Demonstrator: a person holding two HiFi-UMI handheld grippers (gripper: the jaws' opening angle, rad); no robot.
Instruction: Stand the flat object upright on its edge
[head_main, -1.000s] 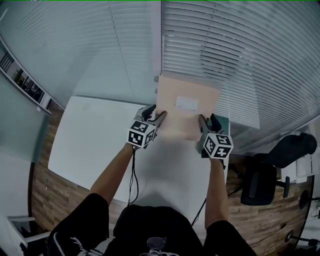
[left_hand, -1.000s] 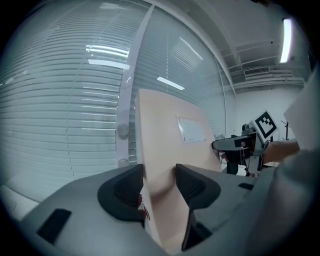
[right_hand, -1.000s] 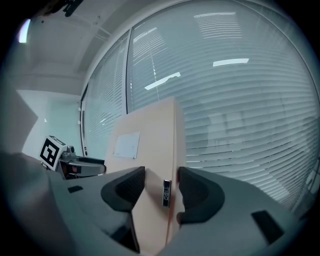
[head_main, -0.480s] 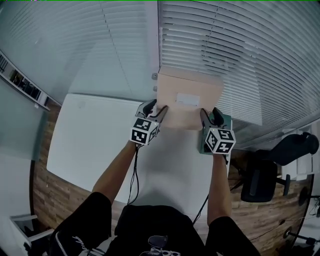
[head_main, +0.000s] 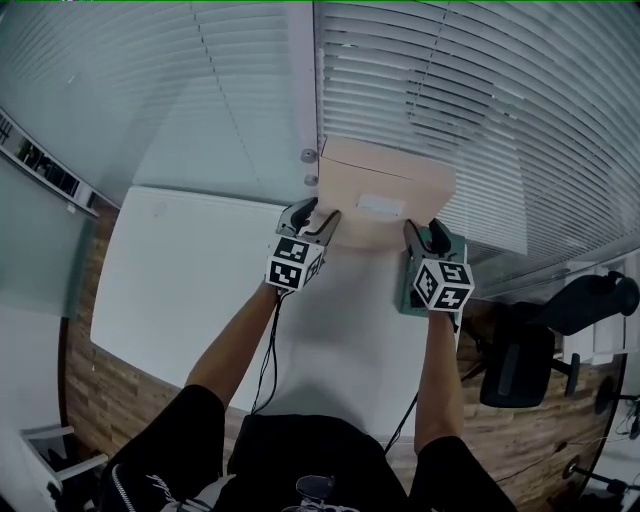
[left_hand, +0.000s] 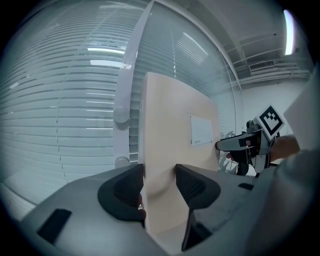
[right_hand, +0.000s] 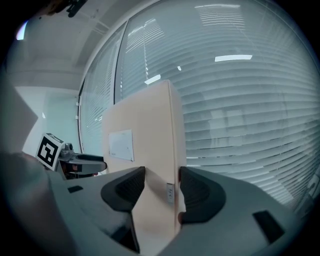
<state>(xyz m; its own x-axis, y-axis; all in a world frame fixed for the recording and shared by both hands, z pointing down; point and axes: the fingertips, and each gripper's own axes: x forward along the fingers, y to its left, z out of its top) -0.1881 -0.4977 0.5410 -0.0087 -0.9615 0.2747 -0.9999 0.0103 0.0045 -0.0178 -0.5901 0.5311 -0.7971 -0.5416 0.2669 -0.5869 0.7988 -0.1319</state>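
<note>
A flat tan cardboard box (head_main: 385, 190) with a white label (head_main: 379, 206) stands nearly upright at the far edge of the white table (head_main: 200, 290), in front of the window blinds. My left gripper (head_main: 318, 222) is shut on the box's left edge, and my right gripper (head_main: 420, 232) is shut on its right edge. In the left gripper view the box (left_hand: 172, 150) sits clamped between the two dark jaws, with the right gripper (left_hand: 235, 145) visible beyond it. In the right gripper view the box (right_hand: 145, 150) is pinched the same way, label facing left.
Window blinds (head_main: 480, 110) and a white window post (head_main: 305, 110) stand right behind the box. A green thing (head_main: 405, 290) lies under the right gripper at the table's right edge. A black office chair (head_main: 530, 350) stands on the wooden floor to the right.
Both grippers have carried the box farther away toward the blinds, and it has tipped up steeper, showing less of its front face.
</note>
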